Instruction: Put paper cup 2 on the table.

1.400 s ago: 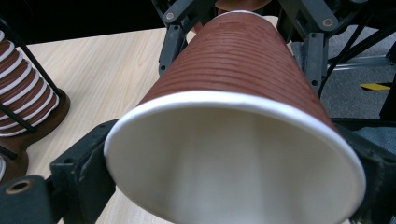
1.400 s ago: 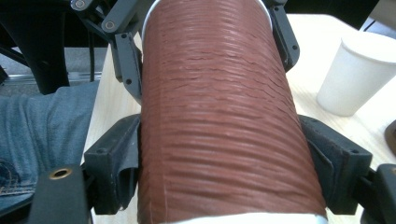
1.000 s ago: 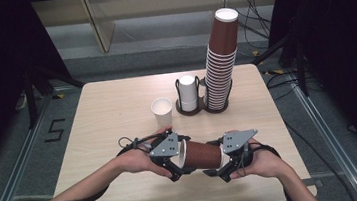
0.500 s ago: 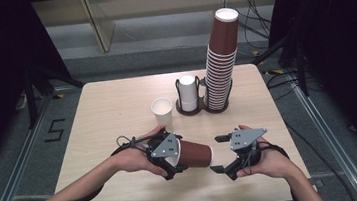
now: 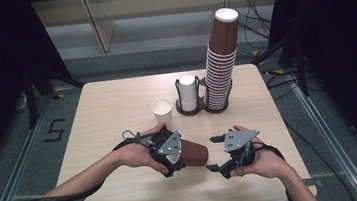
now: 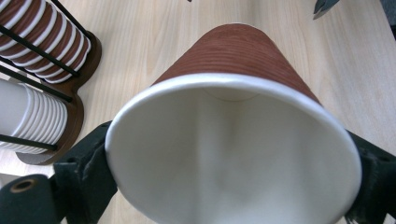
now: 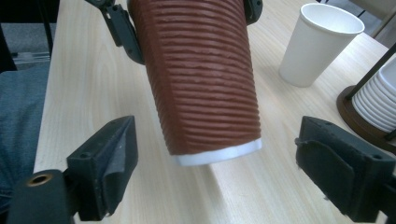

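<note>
Your left gripper [image 5: 173,156] clamps the brown ribbed paper cup [image 5: 191,153] by its rim, lying sideways at the table's [image 5: 116,102] six o'clock, base toward your right gripper [image 5: 213,153], whose just-closing jaws stand open, clear of it.

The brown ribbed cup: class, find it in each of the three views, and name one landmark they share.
High view: brown ribbed cup, lower centre, on its side.
Left gripper view: centre, mouth toward camera.
Right gripper view: upper centre, base nearest.
Shared landmark: stacked white cups.
</note>
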The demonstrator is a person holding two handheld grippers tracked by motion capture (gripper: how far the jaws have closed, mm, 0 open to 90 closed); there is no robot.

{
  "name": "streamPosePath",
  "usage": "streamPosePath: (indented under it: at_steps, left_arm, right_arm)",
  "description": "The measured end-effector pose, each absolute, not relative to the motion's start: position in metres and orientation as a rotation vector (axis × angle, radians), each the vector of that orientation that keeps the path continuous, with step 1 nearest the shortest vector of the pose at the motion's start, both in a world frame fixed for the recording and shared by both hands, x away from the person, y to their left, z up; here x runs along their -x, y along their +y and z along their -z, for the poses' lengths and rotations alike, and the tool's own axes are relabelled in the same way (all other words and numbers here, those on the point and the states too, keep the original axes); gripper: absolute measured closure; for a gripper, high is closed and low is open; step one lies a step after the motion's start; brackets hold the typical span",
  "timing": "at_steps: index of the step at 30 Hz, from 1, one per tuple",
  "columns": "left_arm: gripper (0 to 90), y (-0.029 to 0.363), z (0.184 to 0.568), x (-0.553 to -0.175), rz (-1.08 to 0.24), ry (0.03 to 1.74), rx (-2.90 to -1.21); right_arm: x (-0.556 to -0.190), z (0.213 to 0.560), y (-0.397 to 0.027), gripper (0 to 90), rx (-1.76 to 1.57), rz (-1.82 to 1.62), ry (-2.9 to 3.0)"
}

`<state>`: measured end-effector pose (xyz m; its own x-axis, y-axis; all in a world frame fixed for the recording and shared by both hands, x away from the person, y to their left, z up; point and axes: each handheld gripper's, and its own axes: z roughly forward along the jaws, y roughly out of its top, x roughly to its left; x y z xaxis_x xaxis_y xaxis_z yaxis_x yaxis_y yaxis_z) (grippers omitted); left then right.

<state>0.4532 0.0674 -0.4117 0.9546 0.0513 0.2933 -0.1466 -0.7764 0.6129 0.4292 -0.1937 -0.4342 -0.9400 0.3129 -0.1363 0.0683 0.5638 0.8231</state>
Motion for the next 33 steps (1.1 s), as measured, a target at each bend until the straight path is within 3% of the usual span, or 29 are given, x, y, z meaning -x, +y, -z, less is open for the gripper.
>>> streamPosePath:
  at_steps: [33]
  left_arm:
    - [8.6,0.055,0.399,-0.451,-0.427,-0.186,-2.598]
  right_arm:
    - [-0.436,0.44,-0.148,16.6,-0.163,-1.184,2.603]
